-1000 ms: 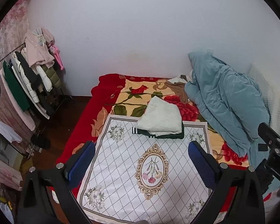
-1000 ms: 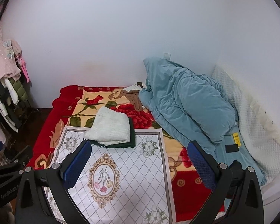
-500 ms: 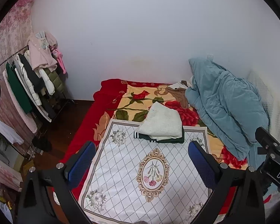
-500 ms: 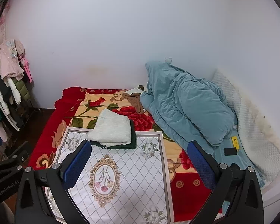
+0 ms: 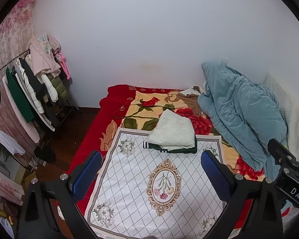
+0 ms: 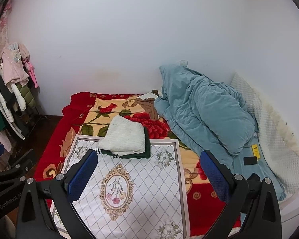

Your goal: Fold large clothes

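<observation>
Pulled back higher with both tongs [image 5: 149, 176] [image 6: 147, 172] spread and empty, folded stack [image 5: 172, 134] left at 12 o'clock, apparently finished.

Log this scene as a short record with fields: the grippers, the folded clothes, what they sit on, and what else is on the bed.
left gripper: open, empty, above the mat
right gripper: open, empty, above the mat
folded stack: white knit garment on top of dark green garment
surface: stack rests at far edge of white floral mat
bed cover: red rose blanket
also on bed: teal quilt, bunched at right
beside bed: clothes rack, left
</observation>
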Demonstrator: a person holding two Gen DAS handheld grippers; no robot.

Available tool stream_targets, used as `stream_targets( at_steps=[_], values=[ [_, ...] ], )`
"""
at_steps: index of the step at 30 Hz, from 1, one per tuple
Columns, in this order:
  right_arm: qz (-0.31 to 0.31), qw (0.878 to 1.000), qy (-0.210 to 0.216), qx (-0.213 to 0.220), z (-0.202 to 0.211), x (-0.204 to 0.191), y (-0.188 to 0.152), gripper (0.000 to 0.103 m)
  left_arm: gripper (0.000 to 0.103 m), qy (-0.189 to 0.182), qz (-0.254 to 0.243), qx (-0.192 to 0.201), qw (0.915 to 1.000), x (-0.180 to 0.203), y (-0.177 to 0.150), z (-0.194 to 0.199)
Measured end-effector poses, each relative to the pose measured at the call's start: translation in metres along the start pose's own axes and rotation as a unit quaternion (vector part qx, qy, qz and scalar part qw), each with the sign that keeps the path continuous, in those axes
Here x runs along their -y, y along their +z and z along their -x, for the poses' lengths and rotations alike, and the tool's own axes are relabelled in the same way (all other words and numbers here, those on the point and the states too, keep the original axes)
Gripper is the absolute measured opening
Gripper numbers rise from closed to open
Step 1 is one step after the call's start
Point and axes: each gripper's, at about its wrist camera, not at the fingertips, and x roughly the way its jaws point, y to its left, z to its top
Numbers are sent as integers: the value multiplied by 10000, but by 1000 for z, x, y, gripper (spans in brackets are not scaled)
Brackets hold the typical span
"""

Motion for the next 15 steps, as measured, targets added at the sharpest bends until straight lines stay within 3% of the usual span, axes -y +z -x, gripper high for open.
stream_targets(
  at_steps=[15],
  values=[
    [-36, 10000, 41, -1, -5, -5, -2, 103, 102, 50, 28, 46, 10000, -1, 7, -1]
  ],
)
